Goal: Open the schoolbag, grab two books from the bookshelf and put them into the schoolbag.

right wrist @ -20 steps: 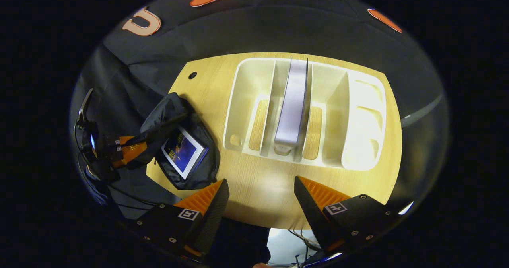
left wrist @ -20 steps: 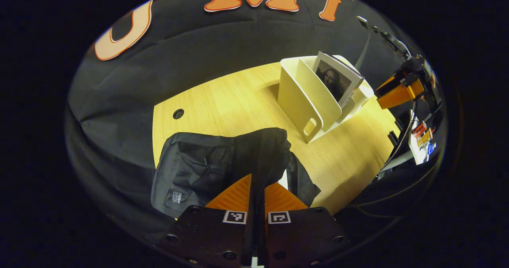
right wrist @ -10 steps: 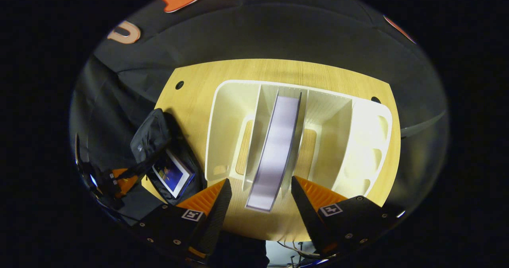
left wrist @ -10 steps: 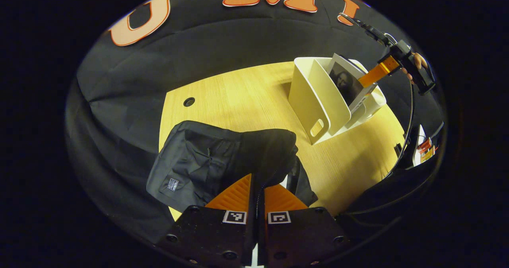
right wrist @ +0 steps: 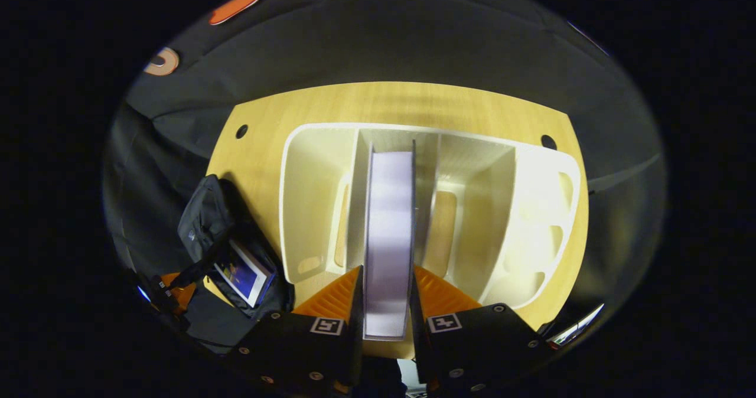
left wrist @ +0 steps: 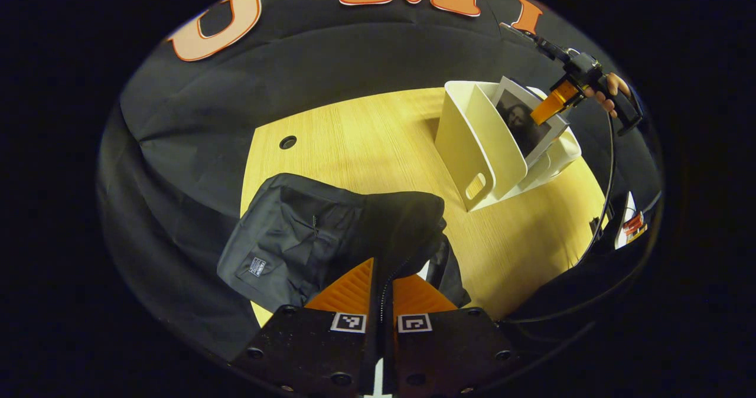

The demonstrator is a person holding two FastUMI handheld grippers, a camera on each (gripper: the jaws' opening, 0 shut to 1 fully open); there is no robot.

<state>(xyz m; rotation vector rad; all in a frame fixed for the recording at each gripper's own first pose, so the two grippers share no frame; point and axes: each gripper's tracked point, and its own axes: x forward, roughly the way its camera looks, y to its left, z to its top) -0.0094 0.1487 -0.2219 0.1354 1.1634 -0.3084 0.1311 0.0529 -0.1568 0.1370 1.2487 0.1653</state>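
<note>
The black schoolbag (left wrist: 295, 238) lies on the wooden table, and my left gripper (left wrist: 381, 277) is shut on its raised flap (left wrist: 407, 221), holding the bag's mouth up. In the right gripper view a book with a blue cover (right wrist: 242, 271) lies inside the bag (right wrist: 204, 221), beside the left gripper (right wrist: 171, 283). The white bookshelf (right wrist: 531, 209) holds one upright book (right wrist: 387, 221), and my right gripper (right wrist: 385, 280) is shut on its upper edge. From the left gripper view the same book (left wrist: 522, 123) leans in the bookshelf (left wrist: 472, 144), with the right gripper (left wrist: 549, 104) clamped on its top.
The table (left wrist: 366, 144) has round cable holes (left wrist: 287, 142) (right wrist: 547, 142) near its far edge. A hand (left wrist: 608, 88) holds the right gripper, and a cable (left wrist: 608, 167) hangs down from it. Small coloured items (left wrist: 632, 227) sit off the table's right end.
The right gripper came down over the bookshelf and its open fingers closed on the upright book. The left gripper kept its hold on the bag's flap.
</note>
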